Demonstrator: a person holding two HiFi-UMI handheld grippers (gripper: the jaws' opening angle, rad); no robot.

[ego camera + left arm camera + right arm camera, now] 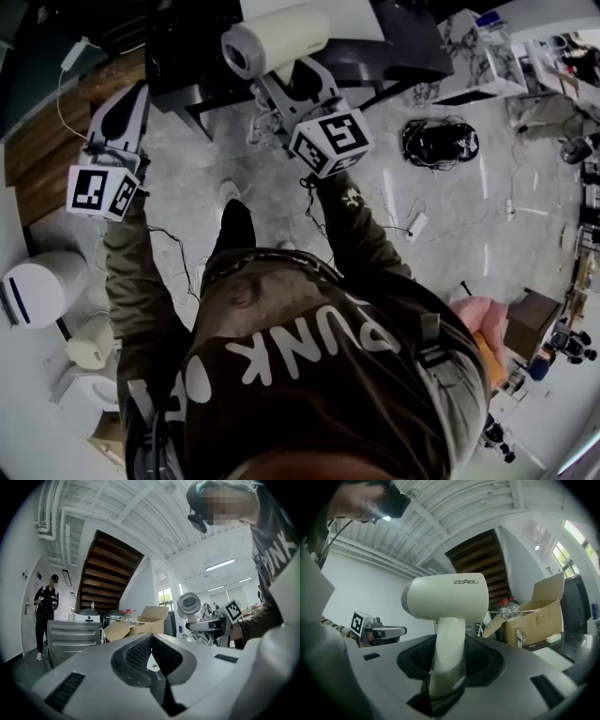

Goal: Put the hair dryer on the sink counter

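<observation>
Head view, straight down past the person's chest: both arms are out in front over a pale marbled floor (469,216). Up at the top, the right gripper (278,92) has the hair dryer (272,39) raised in the air. It has a cream-white body and a round grey end, and its barrel lies crosswise above the gripper's marker cube (330,141). Well apart from it on the left, the left gripper (127,105) points the same way with nothing in it. A coil of black cable (441,142) lies on the floor out to the right.

Now the right gripper view, and that's a firm hold. The dark ribbed fingers (483,656) are clenched on the dryer's handle from both sides. The handle stands upright between them and the barrel sits level on top, with grey lettering on its side. The dryer is off the floor and rests on nothing but that grip. Behind it stands an open cardboard box (534,616), with a dark wooden staircase (480,564) climbing above.

Left gripper view: its fingers (136,653) are pressed together at the tips, with nothing between them. Beyond them the dryer shows again with its round grey end facing this way. At the far left another person (45,606) stands by the wall.
</observation>
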